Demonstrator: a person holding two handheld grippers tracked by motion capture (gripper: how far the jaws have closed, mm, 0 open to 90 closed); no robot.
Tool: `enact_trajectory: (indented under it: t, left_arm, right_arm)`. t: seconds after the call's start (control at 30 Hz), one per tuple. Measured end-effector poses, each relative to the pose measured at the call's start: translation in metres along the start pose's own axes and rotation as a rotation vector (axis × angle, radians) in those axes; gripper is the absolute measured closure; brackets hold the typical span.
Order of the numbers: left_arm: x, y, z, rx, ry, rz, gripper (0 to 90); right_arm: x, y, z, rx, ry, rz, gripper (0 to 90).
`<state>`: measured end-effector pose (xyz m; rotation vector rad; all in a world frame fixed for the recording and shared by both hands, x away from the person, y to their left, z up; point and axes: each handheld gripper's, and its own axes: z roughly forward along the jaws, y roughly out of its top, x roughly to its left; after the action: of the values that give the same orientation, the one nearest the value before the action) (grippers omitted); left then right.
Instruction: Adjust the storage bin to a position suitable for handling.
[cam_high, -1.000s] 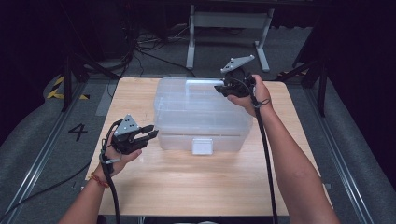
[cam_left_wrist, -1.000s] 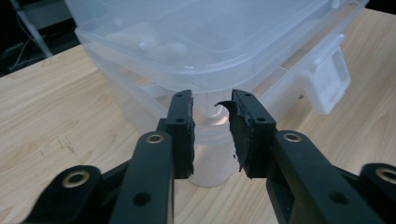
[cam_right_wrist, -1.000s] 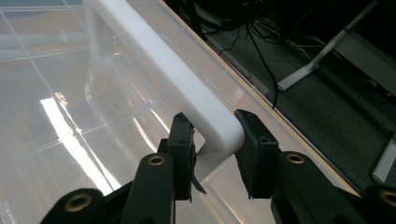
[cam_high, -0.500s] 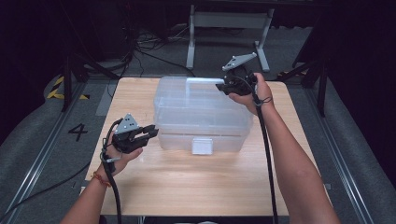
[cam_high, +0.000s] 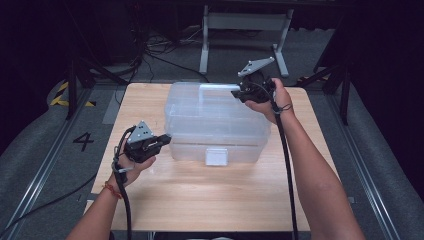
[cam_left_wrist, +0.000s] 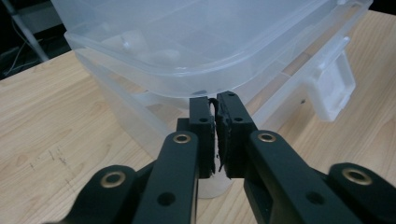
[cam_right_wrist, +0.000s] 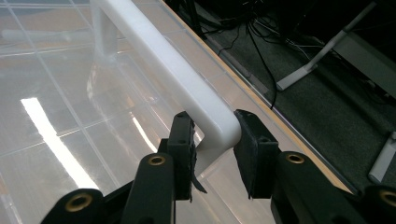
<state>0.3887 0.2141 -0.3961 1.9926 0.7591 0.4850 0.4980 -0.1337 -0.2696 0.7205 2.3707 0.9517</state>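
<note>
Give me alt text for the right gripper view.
The right tongs straddle the corner of a white handle on a clear plastic box's lid, jaws open on either side of it. Beyond the table's edge lie dark floor and cables.

One clear plastic storage box (cam_high: 215, 122) with one white front latch (cam_high: 216, 156) and one white carry handle (cam_right_wrist: 173, 70) sits on one wooden table (cam_high: 210, 195). Two handheld grippers: left gripper (cam_high: 163, 139), right gripper (cam_high: 236, 93).
</note>
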Motion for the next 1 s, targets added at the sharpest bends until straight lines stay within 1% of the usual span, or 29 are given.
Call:
enact_trajectory:
  t: [0.1, 0.17, 0.2, 0.27, 0.3, 0.33, 0.37, 0.47, 0.57, 0.7, 0.77, 0.87, 0.93, 1.0]
  left_arm:
    - [0.001, 0.0, 0.0, -0.002, 0.0, -0.001, 87.5]
    - [0.001, -0.001, 0.0, 0.007, -0.001, -0.003, 87.9]
    - [0.001, -0.001, 0.0, 0.008, -0.001, 0.0, 88.0]
    - [0.001, -0.001, 0.001, 0.008, -0.002, -0.002, 88.1]
    - [0.001, -0.001, 0.001, 0.01, -0.002, 0.0, 88.1]
    - [0.001, -0.002, 0.001, 0.013, -0.003, 0.003, 88.1]
    - [0.001, -0.002, 0.001, 0.017, -0.003, 0.003, 88.2]
    - [0.002, -0.003, 0.001, 0.015, -0.004, 0.002, 88.6]
    - [0.001, -0.003, 0.002, 0.019, -0.001, 0.005, 88.8]
    - [0.001, -0.002, 0.003, 0.015, -0.003, 0.003, 89.0]
    - [0.001, -0.002, 0.004, 0.015, -0.003, 0.004, 89.1]
    - [0.001, -0.002, 0.004, 0.016, -0.005, 0.006, 89.1]
    - [0.001, -0.003, 0.004, 0.013, -0.006, 0.007, 89.1]
    - [0.001, -0.003, 0.004, 0.012, -0.005, 0.009, 89.1]
  right_arm:
    - [0.001, -0.002, -0.001, -0.012, 0.0, 0.009, 69.3]
    - [0.002, -0.004, -0.002, -0.018, -0.005, 0.008, 69.3]
    - [0.003, -0.006, -0.005, -0.03, -0.011, 0.005, 66.6]
    - [0.003, -0.008, -0.007, -0.039, -0.011, 0.007, 65.3]
    - [0.001, -0.011, -0.012, -0.051, -0.007, 0.017, 66.6]
    - [0.0, -0.013, -0.015, -0.062, -0.013, 0.017, 67.6]
    - [-0.002, -0.015, -0.019, -0.075, -0.017, 0.02, 68.0]
    - [-0.006, -0.022, -0.029, -0.09, -0.03, 0.031, 68.1]
    - [-0.011, -0.031, -0.042, -0.124, -0.04, 0.046, 68.9]
    - [-0.014, -0.047, -0.061, -0.192, -0.064, 0.056, 70.6]
    - [-0.015, -0.057, -0.068, -0.205, -0.081, 0.055, 70.6]
    - [-0.019, -0.071, -0.077, -0.235, -0.096, 0.085, 71.4]
    - [-0.021, -0.079, -0.082, -0.246, -0.108, 0.087, 71.3]
    - [-0.022, -0.088, -0.086, -0.255, -0.1, 0.095, 70.8]
